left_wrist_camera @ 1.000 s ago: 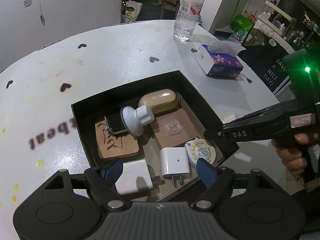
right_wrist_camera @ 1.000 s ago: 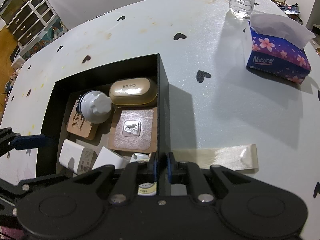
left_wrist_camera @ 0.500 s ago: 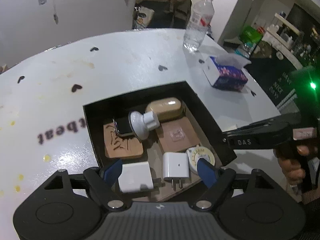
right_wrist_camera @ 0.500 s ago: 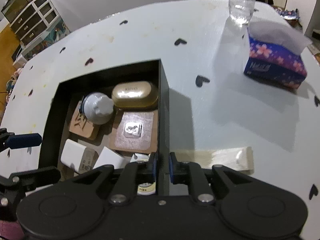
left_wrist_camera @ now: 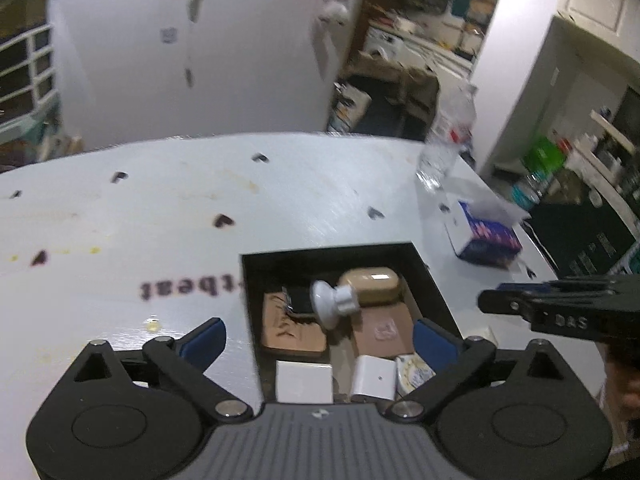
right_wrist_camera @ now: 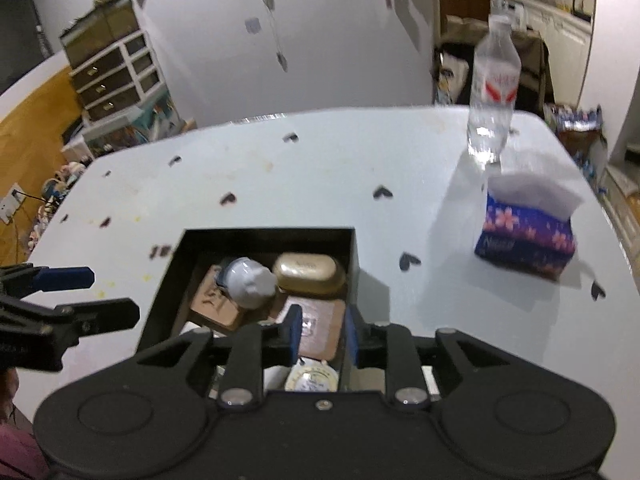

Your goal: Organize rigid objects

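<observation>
Your black box point(left_wrist_camera: 248, 300) sits on the desk point(left_wrist_camera: 280, 192) with every small item in view inside it: gold case point(left_wrist_camera: 370, 285), white knob point(left_wrist_camera: 330, 304), two brown tiles, two white chargers point(left_wrist_camera: 304, 381) and a round tape reel point(right_wrist_camera: 310, 378). Nothing loose shows on the desk beyond a water bottle point(right_wrist_camera: 494, 92) and tissue box point(right_wrist_camera: 524, 236), which look like fixtures. Your left gripper point(left_wrist_camera: 316, 340) has just been opening; its fingers stand wide and empty. Your right gripper point(right_wrist_camera: 320, 332) has also been opening, its fingers narrowly parted astride the box's right wall, gripping nothing. Judged: sorting appears essentially finished; only withdrawal remains.
</observation>
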Demonstrator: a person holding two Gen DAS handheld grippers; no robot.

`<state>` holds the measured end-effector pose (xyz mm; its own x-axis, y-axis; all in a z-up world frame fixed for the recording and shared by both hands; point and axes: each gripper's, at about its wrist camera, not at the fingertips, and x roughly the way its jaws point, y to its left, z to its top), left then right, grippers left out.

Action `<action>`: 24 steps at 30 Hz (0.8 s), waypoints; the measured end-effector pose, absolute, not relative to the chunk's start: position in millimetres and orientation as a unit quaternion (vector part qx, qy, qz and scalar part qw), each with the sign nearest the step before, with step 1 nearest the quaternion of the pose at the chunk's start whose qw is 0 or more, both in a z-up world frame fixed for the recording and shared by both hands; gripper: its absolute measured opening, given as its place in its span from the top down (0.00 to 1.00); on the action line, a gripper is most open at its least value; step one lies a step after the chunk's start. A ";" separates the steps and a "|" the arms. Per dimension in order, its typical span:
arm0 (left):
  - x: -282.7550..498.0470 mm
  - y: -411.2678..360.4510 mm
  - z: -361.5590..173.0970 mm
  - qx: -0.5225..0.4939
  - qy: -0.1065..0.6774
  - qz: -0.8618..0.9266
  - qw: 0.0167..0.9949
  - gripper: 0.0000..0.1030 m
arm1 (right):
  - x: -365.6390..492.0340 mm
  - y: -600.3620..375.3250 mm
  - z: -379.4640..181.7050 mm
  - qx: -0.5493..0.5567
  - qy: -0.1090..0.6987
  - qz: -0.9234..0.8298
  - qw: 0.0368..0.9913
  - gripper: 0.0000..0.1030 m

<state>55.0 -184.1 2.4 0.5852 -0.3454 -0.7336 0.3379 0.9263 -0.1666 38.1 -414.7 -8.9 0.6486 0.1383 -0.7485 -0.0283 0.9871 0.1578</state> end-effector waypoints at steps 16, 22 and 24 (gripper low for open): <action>-0.2 -138.2 8.5 -0.023 0.346 -0.128 0.929 0.00 | -28.1 -380.7 9.7 0.031 0.328 0.007 0.944 0.25; -24.1 -121.6 10.9 -0.026 0.337 -0.129 0.932 0.00 | -60.3 -362.0 15.5 0.017 0.304 -0.006 0.953 0.12; -31.8 -118.4 11.7 -0.026 0.334 -0.129 0.933 0.00 | -70.7 -358.5 17.2 0.015 0.295 -0.012 0.955 0.08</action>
<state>-31.8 -118.4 11.7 0.7440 -0.2583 -0.6163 0.2238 0.9653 -0.1343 -70.7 -358.5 17.2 0.8254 -0.0136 -0.5644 0.0316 0.9993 0.0223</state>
